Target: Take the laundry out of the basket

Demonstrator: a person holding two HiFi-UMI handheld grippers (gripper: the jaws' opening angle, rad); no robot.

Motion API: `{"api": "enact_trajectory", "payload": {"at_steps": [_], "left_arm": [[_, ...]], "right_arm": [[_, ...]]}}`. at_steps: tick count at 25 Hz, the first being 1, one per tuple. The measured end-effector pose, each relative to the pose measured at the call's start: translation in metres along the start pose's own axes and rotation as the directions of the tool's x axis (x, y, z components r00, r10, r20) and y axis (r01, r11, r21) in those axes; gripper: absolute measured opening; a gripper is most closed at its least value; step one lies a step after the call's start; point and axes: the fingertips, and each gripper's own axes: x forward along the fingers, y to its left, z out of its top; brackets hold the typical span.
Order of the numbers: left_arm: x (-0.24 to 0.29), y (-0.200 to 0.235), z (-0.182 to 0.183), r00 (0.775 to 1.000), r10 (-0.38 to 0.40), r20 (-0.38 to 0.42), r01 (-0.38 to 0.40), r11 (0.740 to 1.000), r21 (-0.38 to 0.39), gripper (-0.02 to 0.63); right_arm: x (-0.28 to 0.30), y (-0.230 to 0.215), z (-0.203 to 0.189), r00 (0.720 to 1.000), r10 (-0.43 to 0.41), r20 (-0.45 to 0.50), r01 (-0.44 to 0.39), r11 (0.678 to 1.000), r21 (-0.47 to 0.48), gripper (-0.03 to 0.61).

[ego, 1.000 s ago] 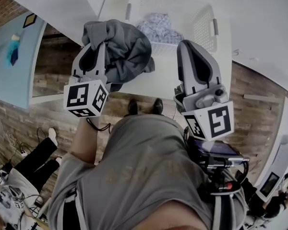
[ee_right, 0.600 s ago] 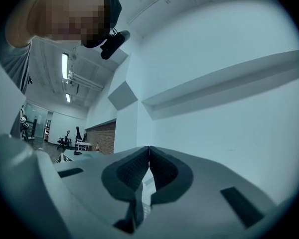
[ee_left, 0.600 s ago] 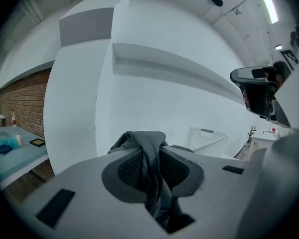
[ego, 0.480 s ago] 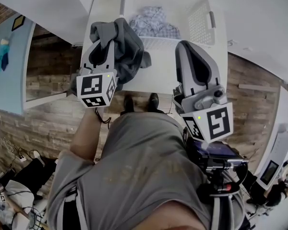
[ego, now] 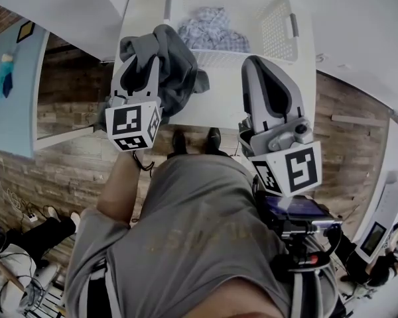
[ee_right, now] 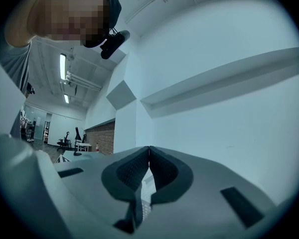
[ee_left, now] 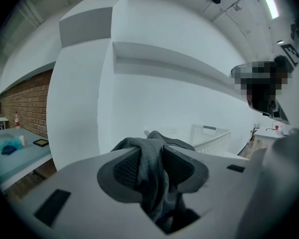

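A dark grey garment (ego: 179, 68) is bunched on the white table (ego: 225, 108), just left of the white laundry basket (ego: 278, 28). My left gripper (ego: 148, 61) points into it. Its jaws have just been opening and now stand apart, with a fold of the grey garment (ee_left: 154, 146) lying loosely between the left gripper's (ee_left: 150, 156) pads. A blue-and-white patterned piece (ego: 212, 32) lies inside the basket. My right gripper (ego: 259, 61) hovers in front of the basket, shut and empty; the right gripper view shows its tips (ee_right: 149, 151) pressed together.
The basket (ee_left: 209, 136) stands at the table's far side against a white wall. The table's near edge runs just ahead of the person's shoes (ego: 196, 141). A light blue table (ego: 10, 78) stands at the left, and people and equipment fill the lower corners.
The left gripper has sunk with the grey garment, which now rests on the table. Its jaws have spread. The right gripper has stayed where it was.
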Motion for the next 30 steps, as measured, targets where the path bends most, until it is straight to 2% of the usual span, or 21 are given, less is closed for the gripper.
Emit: {"api": "enact_trajectory", "payload": {"at_steps": [5, 12, 24, 26, 30], "left_arm": [[-0.01, -0.005, 0.002, 1.0, 0.012, -0.006, -0.012, 1.0, 0.001, 0.172], [-0.023, -0.001, -0.001, 0.998, 0.061, -0.035, -0.061, 0.998, 0.002, 0.18], [-0.047, 0.011, 0.008, 0.991, 0.137, -0.001, -0.137, 0.991, -0.003, 0.196], [-0.048, 0.01, 0.014, 0.99, 0.136, 0.018, -0.136, 0.991, -0.004, 0.188], [-0.051, 0.007, 0.028, 0.988, 0.136, 0.066, -0.136, 0.991, -0.006, 0.115]], "right_arm": [[-0.002, -0.002, 0.0, 1.0, 0.013, 0.009, -0.013, 1.0, 0.012, 0.008], [0.001, -0.003, 0.0, 0.999, 0.046, 0.024, -0.047, 0.998, 0.036, 0.008], [0.008, 0.009, -0.001, 0.993, 0.116, 0.038, -0.118, 0.991, 0.057, 0.008], [0.008, 0.01, -0.001, 0.992, 0.12, 0.039, -0.122, 0.991, 0.057, 0.008], [0.006, 0.009, 0.0, 0.992, 0.118, 0.043, -0.12, 0.991, 0.051, 0.008]]}}
